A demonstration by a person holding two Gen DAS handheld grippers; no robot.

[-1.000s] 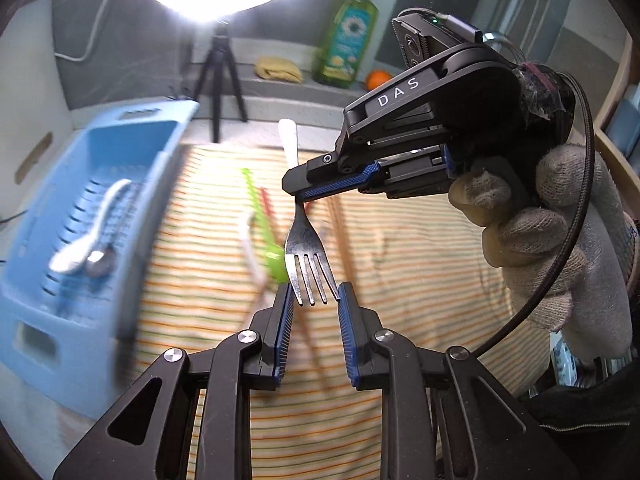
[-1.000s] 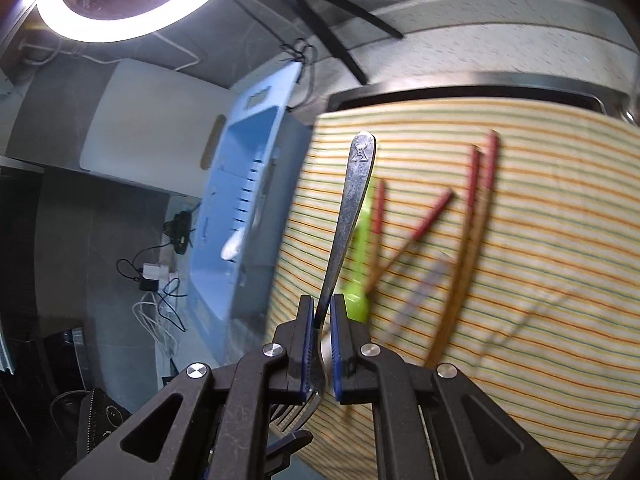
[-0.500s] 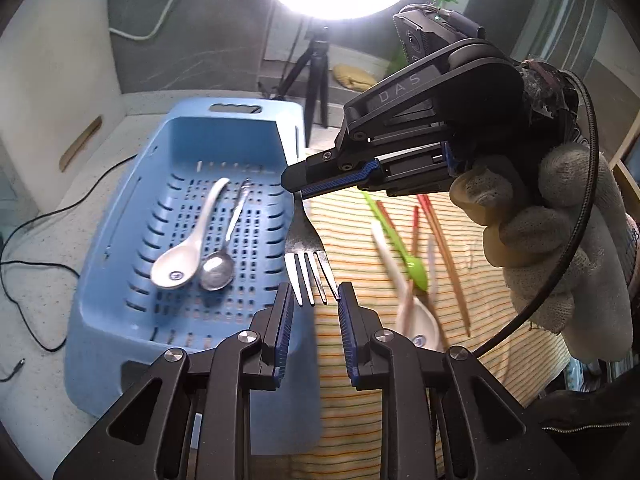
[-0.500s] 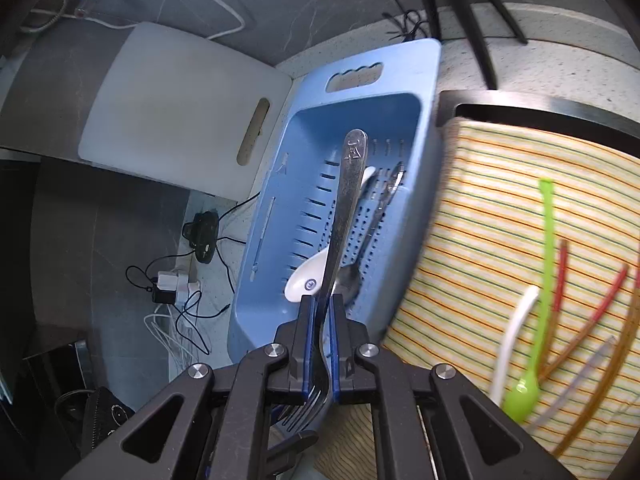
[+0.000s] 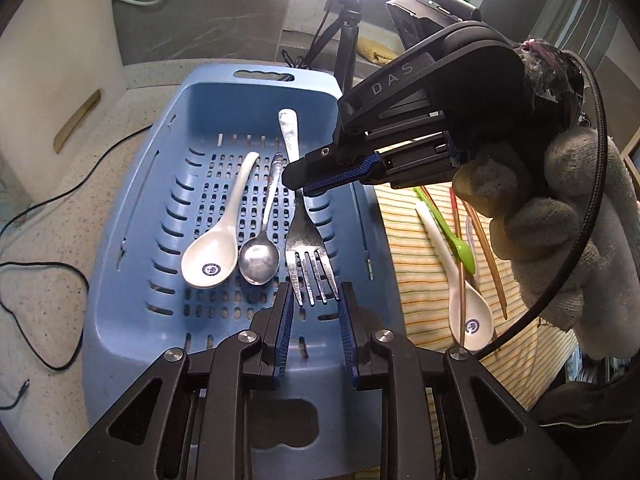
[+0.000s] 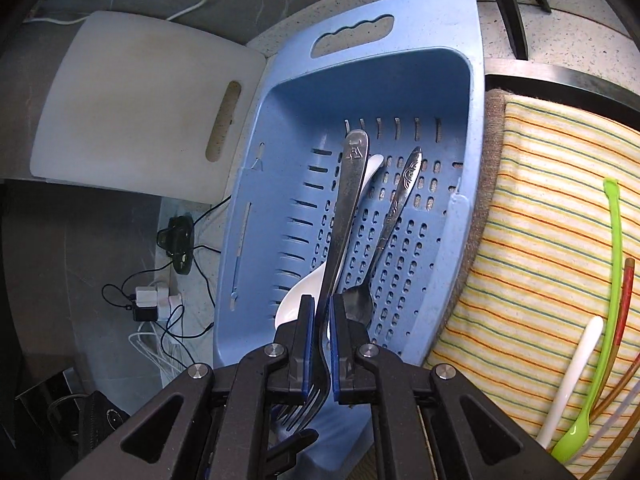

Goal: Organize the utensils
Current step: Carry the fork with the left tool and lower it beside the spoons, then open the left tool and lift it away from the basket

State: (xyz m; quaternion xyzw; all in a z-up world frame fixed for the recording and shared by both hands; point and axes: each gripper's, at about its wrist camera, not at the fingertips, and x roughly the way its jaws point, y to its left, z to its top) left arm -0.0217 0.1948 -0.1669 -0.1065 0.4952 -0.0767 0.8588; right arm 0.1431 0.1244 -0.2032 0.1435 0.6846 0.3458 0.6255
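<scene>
Black right tongs (image 5: 296, 184), lettered "DAS", grip fork (image 5: 306, 240) over basket (image 5: 132, 240).

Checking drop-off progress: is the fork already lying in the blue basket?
No. The fork is clamped in the right gripper, above the blue basket.

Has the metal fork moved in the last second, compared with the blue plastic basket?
Yes. The metal fork, held in the right tool, went from above the striped cloth leftward to above the blue plastic basket.
</scene>
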